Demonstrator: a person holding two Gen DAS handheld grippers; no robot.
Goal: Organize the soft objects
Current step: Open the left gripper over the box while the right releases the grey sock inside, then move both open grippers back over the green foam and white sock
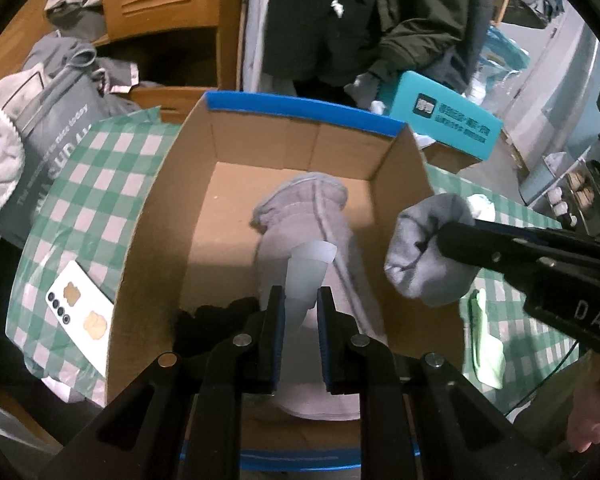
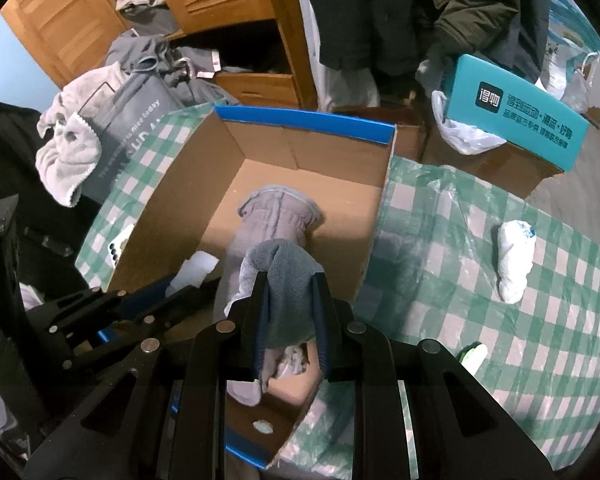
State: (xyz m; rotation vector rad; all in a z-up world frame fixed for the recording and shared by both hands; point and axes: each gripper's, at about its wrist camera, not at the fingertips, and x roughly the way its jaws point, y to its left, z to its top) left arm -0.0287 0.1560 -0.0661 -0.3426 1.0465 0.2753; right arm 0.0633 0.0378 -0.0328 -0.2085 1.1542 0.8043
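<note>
Two grippers, both loaded, both over the cardboard box (image 1: 172, 216). Working left to right.

Far left, outside the box: white phone (image 1: 80, 312) lying on the green checked cloth (image 1: 100, 184); not your concern.

Your left gripper (image 1: 300, 300) is nearly closed, pads pressing a pale, translucent soft piece (image 1: 306, 268) that stands up between them. It hangs over the near half of the box, directly above the grey garment (image 1: 300, 208) already lying on the box floor. That garment's long axis runs from the near wall toward the far blue-edged wall, in line with the way your left gripper points.

Your right gripper (image 2: 290, 312) is clamped tight on a bunched grey cloth (image 2: 278, 280), folds spilling over both pads. From the left wrist view it sits at the box's right wall, about over the rim; from its own view the bundle hangs above the near end of the grey garment.

Judgement: the left load is already inside the box outline, so it is the nearer to release. The right bundle likely needs to come leftward, inside the right wall, before letting go. Bare floor shows left of the garment.

Right of the box: white bundle (image 2: 514, 264) on the cloth, well apart.
</note>
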